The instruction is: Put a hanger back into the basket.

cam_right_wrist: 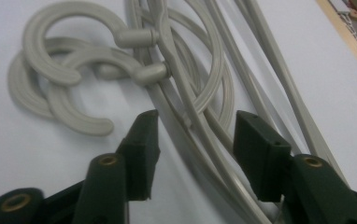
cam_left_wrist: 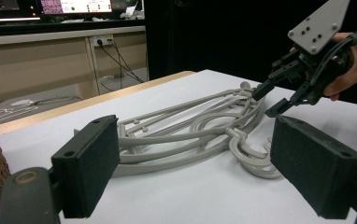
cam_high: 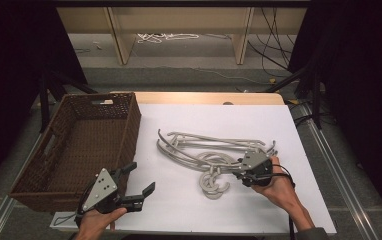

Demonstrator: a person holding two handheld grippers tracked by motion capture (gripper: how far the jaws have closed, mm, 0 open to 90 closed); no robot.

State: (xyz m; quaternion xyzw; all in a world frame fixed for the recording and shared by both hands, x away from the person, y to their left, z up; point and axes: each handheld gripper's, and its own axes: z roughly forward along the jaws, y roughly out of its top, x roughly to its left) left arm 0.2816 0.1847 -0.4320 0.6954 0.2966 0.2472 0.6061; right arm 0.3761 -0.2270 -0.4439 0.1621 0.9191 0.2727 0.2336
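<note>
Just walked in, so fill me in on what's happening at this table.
A person works two hand-held grippers over a white table. The right gripper straddles the arms of a pile of grey plastic hangers, jaws not yet pressing on them. The left gripper hovers open beside an empty wicker basket.

Three grey hangers [cam_high: 206, 152] in pile, one wicker basket [cam_high: 79, 145], two tongs.

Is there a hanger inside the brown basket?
No, the wicker basket holds nothing, and the grey hangers all lie in a pile on the white table beside it.
</note>
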